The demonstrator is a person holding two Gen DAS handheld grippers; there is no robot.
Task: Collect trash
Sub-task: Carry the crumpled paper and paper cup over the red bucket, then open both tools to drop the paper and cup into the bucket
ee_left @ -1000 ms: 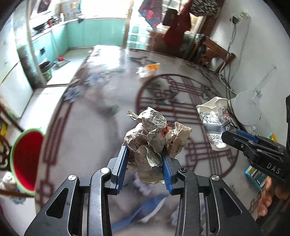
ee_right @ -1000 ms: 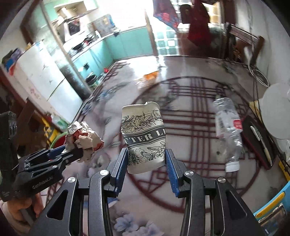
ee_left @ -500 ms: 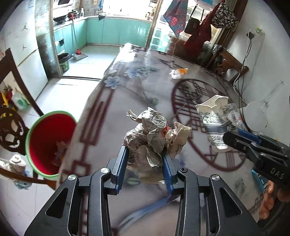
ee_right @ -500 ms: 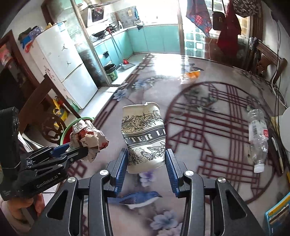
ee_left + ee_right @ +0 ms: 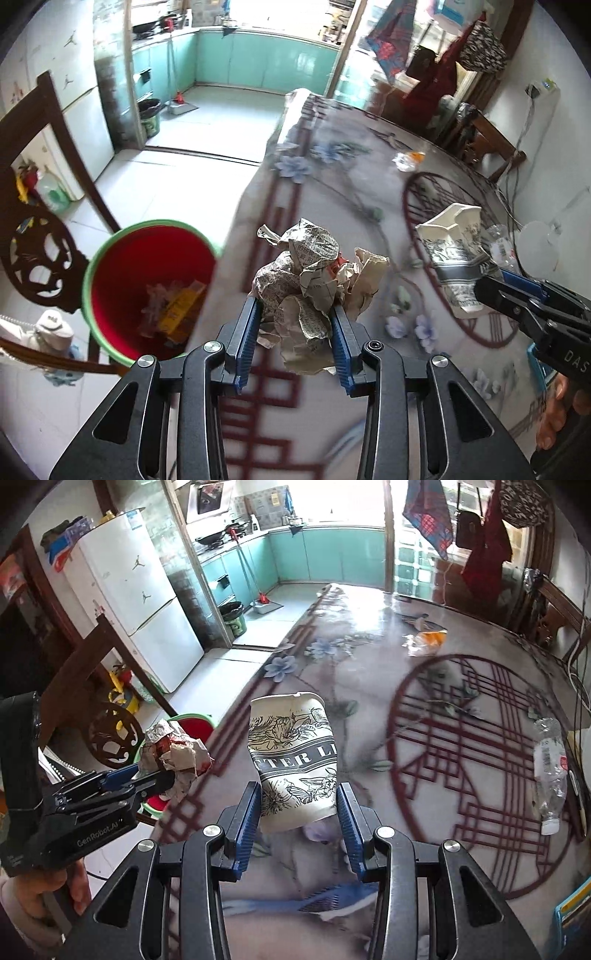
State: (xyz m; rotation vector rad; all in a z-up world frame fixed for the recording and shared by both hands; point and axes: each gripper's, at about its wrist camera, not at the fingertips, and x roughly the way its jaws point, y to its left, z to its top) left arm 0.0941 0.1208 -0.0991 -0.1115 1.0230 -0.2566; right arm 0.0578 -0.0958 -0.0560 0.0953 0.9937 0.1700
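Observation:
My left gripper (image 5: 295, 314) is shut on a crumpled newspaper ball (image 5: 314, 280) and holds it above the table's left edge. The red bin with a green rim (image 5: 147, 284) stands on the floor just left of it, with some trash inside. My right gripper (image 5: 299, 797) is shut on a crushed paper cup with black floral print (image 5: 295, 757), held over the table. The cup also shows at the right of the left wrist view (image 5: 454, 254). The newspaper ball shows at the left of the right wrist view (image 5: 173, 753), in front of the bin (image 5: 192, 723).
A patterned table (image 5: 424, 709) carries an empty plastic bottle (image 5: 550, 771) at the right and an orange-and-clear wrapper (image 5: 424, 640) at the far end. A dark wooden chair (image 5: 40, 236) stands beside the bin. A white fridge (image 5: 136, 602) stands further left.
Both grippers have moved left toward the table edge with their loads. The red bin has come closer and more central in the left wrist view.

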